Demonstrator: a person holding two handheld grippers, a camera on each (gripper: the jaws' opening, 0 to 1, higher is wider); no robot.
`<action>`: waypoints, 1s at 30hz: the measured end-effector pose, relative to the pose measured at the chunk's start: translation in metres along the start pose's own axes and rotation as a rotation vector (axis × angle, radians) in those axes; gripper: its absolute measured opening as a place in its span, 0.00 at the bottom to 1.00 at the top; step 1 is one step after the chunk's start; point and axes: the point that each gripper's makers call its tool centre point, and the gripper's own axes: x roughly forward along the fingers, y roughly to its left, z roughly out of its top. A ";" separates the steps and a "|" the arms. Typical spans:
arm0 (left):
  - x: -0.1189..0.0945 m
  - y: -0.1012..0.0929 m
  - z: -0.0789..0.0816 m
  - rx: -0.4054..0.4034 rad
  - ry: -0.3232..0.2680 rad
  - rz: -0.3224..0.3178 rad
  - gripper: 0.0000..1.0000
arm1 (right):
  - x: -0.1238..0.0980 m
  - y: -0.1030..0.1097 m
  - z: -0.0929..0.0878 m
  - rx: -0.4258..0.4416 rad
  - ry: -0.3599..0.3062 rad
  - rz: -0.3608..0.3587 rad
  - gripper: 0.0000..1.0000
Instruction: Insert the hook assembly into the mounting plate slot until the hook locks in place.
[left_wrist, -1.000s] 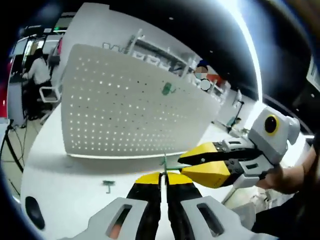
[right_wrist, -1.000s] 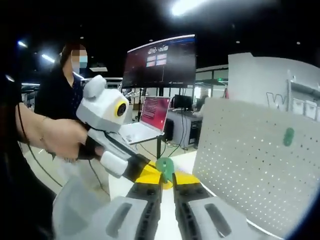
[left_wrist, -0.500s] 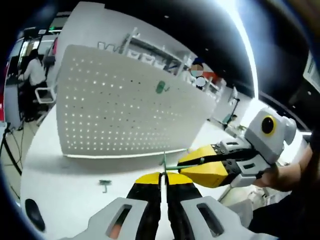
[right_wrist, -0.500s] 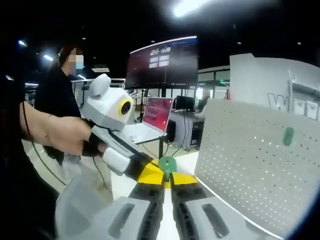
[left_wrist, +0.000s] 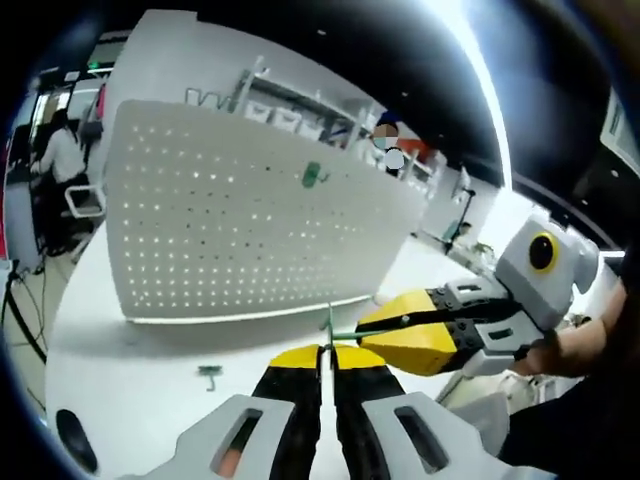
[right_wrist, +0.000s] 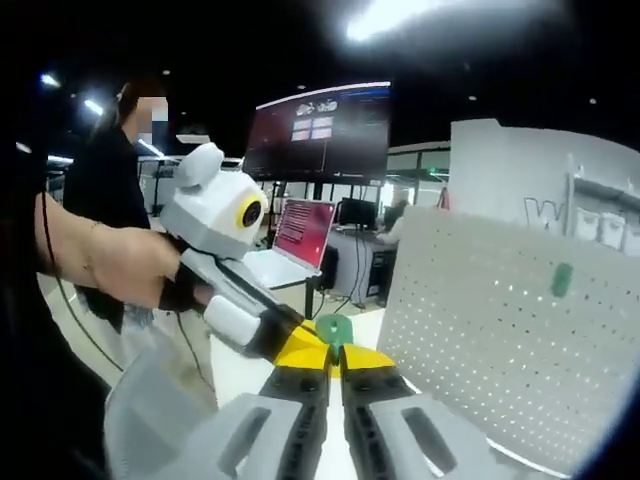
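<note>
A white pegboard mounting plate (left_wrist: 240, 230) stands upright on the white table (left_wrist: 120, 370), with one green hook (left_wrist: 314, 175) fixed near its top. In the left gripper view my left gripper (left_wrist: 327, 352) is shut on a thin green hook assembly (left_wrist: 328, 322) held in front of the board. My right gripper (left_wrist: 368, 334) comes in from the right, shut on the same piece. In the right gripper view my right gripper (right_wrist: 335, 360) pinches the assembly's green oval plate (right_wrist: 333, 328), the left gripper (right_wrist: 303, 346) meets it from the left, and the pegboard (right_wrist: 500, 340) stands to the right.
A spare green hook (left_wrist: 209, 373) lies on the table left of my jaws. A laptop (right_wrist: 300, 235) and a large monitor (right_wrist: 320, 130) stand behind. A person's hand (right_wrist: 100, 265) holds the left gripper. Shelving and a seated person (left_wrist: 60, 155) are beyond the board.
Both grippers keep their hold on the green piece. Both views have shifted a little, so the pegboard sits slightly differently in frame; nothing on the table moved.
</note>
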 end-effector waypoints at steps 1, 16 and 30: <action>0.000 0.000 0.000 0.011 0.001 -0.006 0.03 | 0.000 0.001 0.000 -0.002 0.000 -0.001 0.00; -0.009 0.002 0.000 0.056 -0.035 0.006 0.33 | 0.000 -0.015 0.015 0.128 -0.064 -0.040 0.00; -0.017 0.010 0.003 0.110 -0.048 0.079 0.86 | 0.007 -0.025 0.017 0.215 -0.109 -0.075 0.00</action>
